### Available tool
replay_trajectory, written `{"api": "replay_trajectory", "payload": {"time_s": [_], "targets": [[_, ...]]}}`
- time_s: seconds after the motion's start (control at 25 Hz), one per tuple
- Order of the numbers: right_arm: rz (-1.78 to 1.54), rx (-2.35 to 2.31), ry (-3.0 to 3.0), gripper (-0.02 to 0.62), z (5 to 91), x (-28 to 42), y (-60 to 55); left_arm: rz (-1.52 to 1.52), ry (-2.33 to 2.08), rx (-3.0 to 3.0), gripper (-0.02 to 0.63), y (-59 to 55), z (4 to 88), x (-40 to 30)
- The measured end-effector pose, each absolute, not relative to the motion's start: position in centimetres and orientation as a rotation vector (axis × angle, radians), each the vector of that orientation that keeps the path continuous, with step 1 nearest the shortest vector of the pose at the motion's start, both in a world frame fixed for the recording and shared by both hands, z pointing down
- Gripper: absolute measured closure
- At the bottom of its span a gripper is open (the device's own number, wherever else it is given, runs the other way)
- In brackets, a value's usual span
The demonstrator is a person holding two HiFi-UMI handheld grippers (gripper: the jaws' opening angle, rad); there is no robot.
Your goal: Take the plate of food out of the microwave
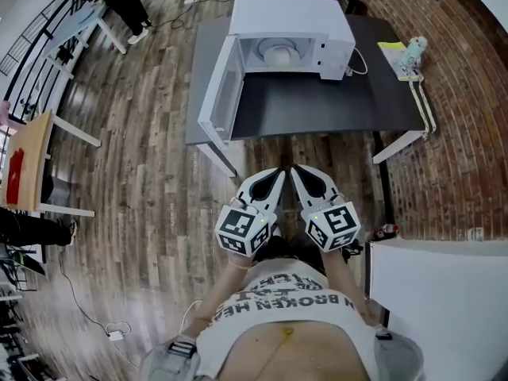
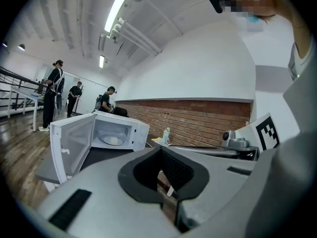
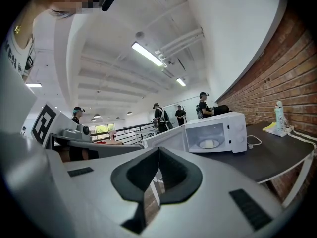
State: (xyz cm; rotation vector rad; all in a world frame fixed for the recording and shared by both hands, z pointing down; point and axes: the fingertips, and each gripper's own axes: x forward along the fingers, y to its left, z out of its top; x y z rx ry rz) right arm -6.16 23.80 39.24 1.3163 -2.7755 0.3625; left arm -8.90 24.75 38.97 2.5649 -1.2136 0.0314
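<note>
Evidently the approach was in hand: left gripper (image 1: 277,174) and right gripper (image 1: 296,171), jaws pressed together and empty, hung well short of the open microwave (image 1: 290,30) where the plate of food (image 1: 279,53) sat, so reaching in called for spreading them.

I see bare table (image 1: 317,105) in front of the microwave (image 1: 290,21), so its open mouth can be reached straight on. The door (image 1: 220,94) stands swung out on the left, walling that side. A cable (image 1: 365,62) and bottle (image 1: 413,54) sit right of it.
</note>
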Motion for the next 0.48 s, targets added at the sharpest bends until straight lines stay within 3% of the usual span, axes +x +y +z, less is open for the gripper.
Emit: {"api": "replay_trajectory", "payload": {"time_s": [0.48], "targets": [[0.425,1.330,-2.747,0.586,40.5,-6.6,21.0,0.029,-1.181,2.537,0.600,21.8,39.8,-8.8]]}}
